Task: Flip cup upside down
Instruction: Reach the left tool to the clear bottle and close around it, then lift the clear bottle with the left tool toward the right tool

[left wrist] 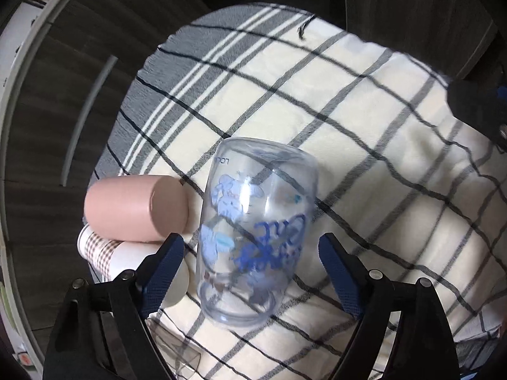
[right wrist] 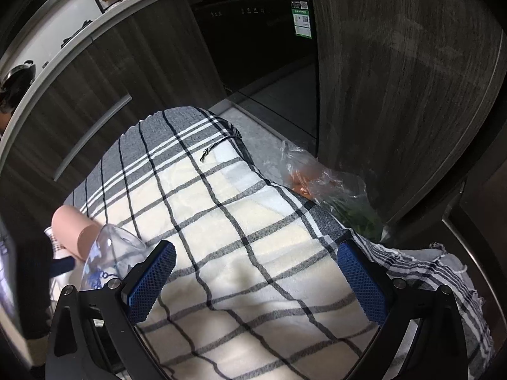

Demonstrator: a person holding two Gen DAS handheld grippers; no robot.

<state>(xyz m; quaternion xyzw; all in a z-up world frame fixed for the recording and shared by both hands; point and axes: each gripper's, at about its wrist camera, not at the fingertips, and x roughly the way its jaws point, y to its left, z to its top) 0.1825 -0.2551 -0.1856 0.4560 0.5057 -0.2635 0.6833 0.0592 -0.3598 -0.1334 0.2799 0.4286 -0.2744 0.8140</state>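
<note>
A clear plastic cup [left wrist: 253, 228] with blue cartoon prints stands upside down on the checked cloth [left wrist: 348, 133], its closed base up. My left gripper [left wrist: 252, 247] is open, its blue-padded fingers on either side of the cup with a gap on each side. The cup also shows at the left edge of the right wrist view [right wrist: 107, 259]. My right gripper [right wrist: 256, 261] is open and empty over the cloth [right wrist: 237, 221].
A pink cup [left wrist: 136, 207] lies on its side left of the clear cup, over a white paper cup [left wrist: 126, 259] with a brown check band. Dark cabinets [right wrist: 95, 95] stand behind. A plastic bag with produce [right wrist: 320, 186] lies at the cloth's right edge.
</note>
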